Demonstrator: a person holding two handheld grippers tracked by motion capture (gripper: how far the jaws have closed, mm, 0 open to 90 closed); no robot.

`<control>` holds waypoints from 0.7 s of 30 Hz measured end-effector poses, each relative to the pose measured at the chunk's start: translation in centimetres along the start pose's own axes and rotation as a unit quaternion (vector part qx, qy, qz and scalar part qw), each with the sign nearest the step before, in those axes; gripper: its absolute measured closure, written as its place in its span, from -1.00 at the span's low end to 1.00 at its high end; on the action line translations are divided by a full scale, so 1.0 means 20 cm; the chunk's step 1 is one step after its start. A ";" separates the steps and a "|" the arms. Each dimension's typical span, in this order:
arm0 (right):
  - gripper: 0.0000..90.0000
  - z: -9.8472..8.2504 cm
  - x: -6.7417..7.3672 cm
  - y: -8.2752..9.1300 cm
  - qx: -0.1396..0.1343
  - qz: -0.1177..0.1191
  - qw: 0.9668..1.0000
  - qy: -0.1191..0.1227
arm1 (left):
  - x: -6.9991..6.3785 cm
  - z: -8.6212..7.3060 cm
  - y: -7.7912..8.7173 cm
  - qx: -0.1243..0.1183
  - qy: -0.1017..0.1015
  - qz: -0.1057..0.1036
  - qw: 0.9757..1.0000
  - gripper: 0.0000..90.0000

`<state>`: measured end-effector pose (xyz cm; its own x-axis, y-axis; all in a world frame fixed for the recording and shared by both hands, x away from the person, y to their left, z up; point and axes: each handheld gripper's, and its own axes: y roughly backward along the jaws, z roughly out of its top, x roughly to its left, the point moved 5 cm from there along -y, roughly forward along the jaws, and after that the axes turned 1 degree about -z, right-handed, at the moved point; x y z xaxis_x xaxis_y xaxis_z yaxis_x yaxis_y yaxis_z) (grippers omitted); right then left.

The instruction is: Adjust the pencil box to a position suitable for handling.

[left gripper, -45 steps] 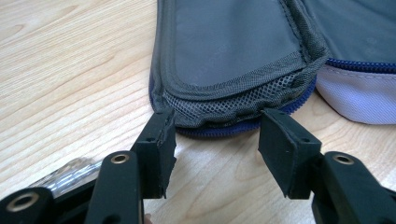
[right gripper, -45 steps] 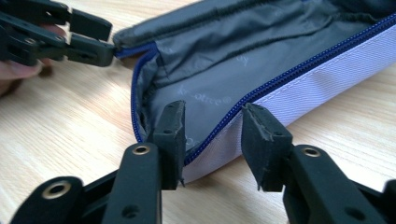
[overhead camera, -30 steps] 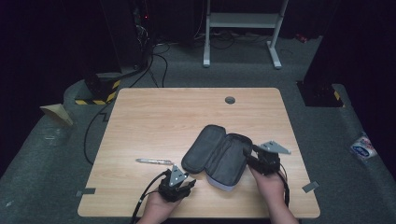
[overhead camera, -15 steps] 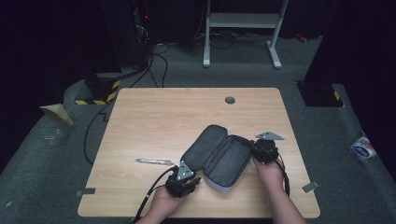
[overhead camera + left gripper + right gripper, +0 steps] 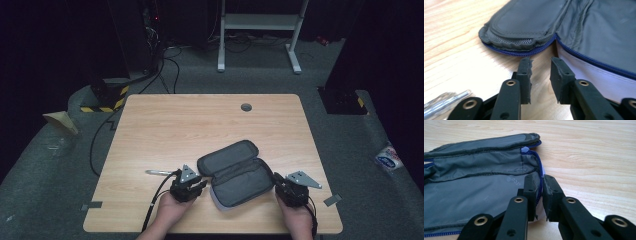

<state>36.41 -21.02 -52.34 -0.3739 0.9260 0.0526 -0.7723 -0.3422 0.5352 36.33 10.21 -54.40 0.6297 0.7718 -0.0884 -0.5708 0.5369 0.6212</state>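
Pen (image 5: 159, 172) at far left, untouched. My left gripper (image 5: 198, 187) has slid right, up to the open case's (image 5: 235, 172) left end; its jaws just closed in, then eased slightly, with a narrow gap and nothing between them, tips just short of the blue zipper (image 5: 524, 53). Case has rotated, now lying flat front-centre on the table (image 5: 200, 125). My right gripper (image 5: 276, 183) came down on the right end, jaws pinched on the rim. Looks like one end anchored, other not yet gripped

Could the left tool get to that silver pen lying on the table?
Probably yes. The pen lies on bare table just beside the left tool, nothing between them; its jaws stand apart and empty, pointing at the pouch, so it must turn.
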 end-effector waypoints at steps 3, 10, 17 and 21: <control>0.64 0.00 0.00 0.01 -0.008 0.005 1.000 -0.001 | -0.04 -0.02 0.06 -0.007 -0.006 -0.013 1.000 0.30; 0.27 0.06 -0.03 0.00 -0.036 0.010 0.999 -0.021 | -0.27 -0.02 0.13 -0.028 -0.037 -0.047 0.998 -0.35; 0.28 0.08 -0.10 -0.07 -0.032 -0.020 0.999 -0.036 | -0.37 -0.05 0.06 -0.008 -0.046 -0.040 0.998 -0.58; 0.32 0.05 -0.09 -0.09 -0.017 -0.004 0.999 -0.044 | -0.38 -0.06 0.03 0.001 -0.055 -0.037 0.998 -0.47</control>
<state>39.06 -21.98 -52.57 -0.3219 0.9386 0.1238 -0.7921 -0.3386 0.5078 30.57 5.11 -54.24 0.7244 0.6877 -0.0482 -0.5194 0.5904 0.6178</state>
